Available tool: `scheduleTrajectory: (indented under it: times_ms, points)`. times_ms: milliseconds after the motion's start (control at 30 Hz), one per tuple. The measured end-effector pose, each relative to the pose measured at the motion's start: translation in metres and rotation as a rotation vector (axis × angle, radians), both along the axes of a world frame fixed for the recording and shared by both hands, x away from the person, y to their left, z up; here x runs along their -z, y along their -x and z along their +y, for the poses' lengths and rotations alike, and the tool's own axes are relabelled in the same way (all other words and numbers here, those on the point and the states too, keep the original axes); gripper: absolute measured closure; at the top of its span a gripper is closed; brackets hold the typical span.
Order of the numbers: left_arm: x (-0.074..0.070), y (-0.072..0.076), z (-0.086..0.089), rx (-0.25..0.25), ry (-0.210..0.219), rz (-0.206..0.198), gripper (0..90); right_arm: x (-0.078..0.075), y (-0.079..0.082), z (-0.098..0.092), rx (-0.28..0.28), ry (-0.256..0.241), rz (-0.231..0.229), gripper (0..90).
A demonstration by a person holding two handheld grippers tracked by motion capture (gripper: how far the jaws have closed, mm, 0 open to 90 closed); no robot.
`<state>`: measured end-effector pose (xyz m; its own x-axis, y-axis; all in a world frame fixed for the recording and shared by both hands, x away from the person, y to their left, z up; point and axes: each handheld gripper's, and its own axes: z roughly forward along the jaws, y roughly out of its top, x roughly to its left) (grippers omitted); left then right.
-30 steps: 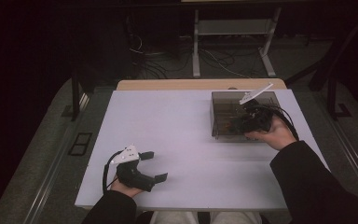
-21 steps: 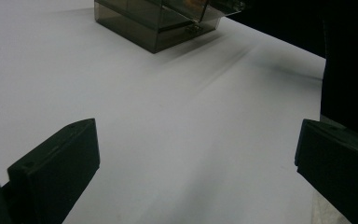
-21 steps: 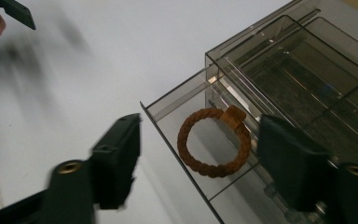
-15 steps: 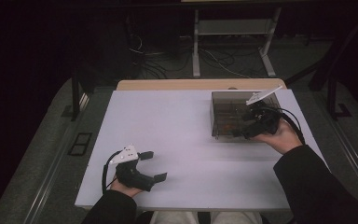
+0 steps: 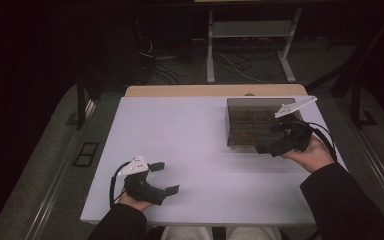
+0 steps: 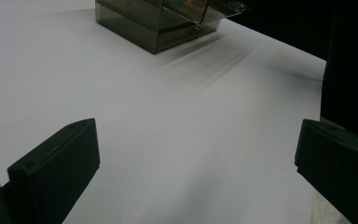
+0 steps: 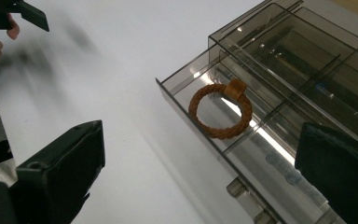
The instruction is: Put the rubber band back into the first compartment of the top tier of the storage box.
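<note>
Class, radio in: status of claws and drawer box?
Both claws open: left claw, right claw. Smoky drawer box pulled open, brown braided ring inside. Nothing in the way.

— Left gripper point(image 5: 165, 178)?
— Held low near the body, jaws wide apart, gripping nothing.
— Right gripper point(image 5: 269, 148)?
— Extended forward in the right hand point(image 5: 310, 155), jaws spread, nothing held.

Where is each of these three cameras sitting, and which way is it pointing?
High view: above the person's side, looking forward and down on the white table; both forearms, the left gripper and the right gripper show.
Left gripper view: rides the left gripper, looking between its open jaws across the table to the smoky box.
Right gripper view: rides the right gripper, looking down at the box's pulled-out drawer holding a braided brown ring.
Shared: all three see the box.
</note>
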<state>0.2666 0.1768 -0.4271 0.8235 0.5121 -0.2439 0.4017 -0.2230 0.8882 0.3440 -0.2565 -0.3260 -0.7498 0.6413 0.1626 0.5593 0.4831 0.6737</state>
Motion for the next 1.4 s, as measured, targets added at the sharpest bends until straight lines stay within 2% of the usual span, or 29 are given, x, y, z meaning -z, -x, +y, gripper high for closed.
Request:
scheduleTrajectory:
  times_ms: [500,867,1400]
  points:
    - [0.000,0.001,0.000,-0.004,0.003,-0.002,0.0,0.000,0.027,-0.013,0.009,-0.038,-0.014,0.9]
    - [0.000,0.001,-0.001,-0.005,0.007,0.001,0.0,0.011,0.048,-0.024,0.022,-0.064,-0.013,0.9]
    - [-0.001,0.001,0.000,-0.006,0.007,0.000,0.0,0.033,0.064,-0.031,0.042,-0.100,-0.016,1.0]
